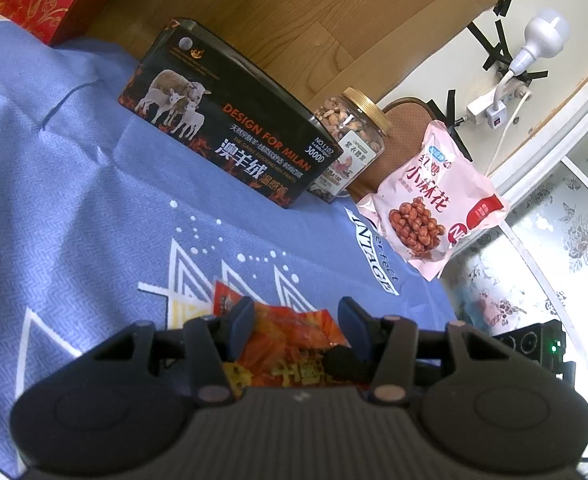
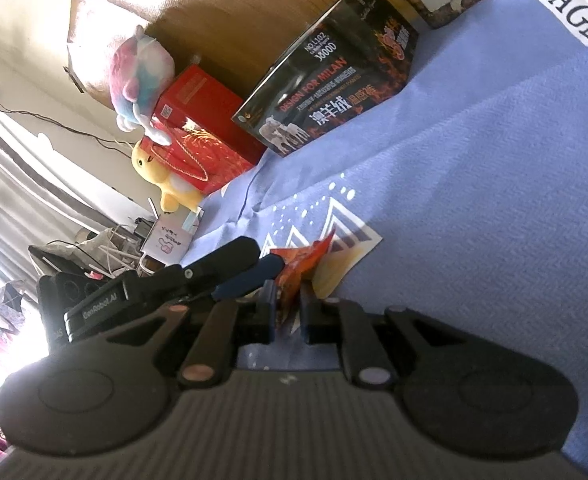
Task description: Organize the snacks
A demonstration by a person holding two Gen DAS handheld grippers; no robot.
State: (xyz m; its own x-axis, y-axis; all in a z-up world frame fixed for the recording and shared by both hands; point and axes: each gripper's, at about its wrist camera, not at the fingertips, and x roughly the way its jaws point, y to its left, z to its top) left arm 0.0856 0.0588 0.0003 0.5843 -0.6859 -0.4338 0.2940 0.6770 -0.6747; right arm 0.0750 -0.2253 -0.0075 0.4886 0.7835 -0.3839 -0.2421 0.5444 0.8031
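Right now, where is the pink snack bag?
In the left wrist view the pink snack bag lies at the right edge of the blue cloth, just right of the nut jar.

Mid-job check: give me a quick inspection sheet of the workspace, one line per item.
Surface: blue printed cloth, wrinkled.
Job's things: orange snack packet between both grippers; pink snack bag at the cloth's edge; nut jar beside the black box.
Clutter: red gift box, plush toys.
Grippers: left gripper open around the packet; right gripper shut on its edge.
Cables: white plug and cord on the wall.
Surroundings: wooden headboard, curtains.
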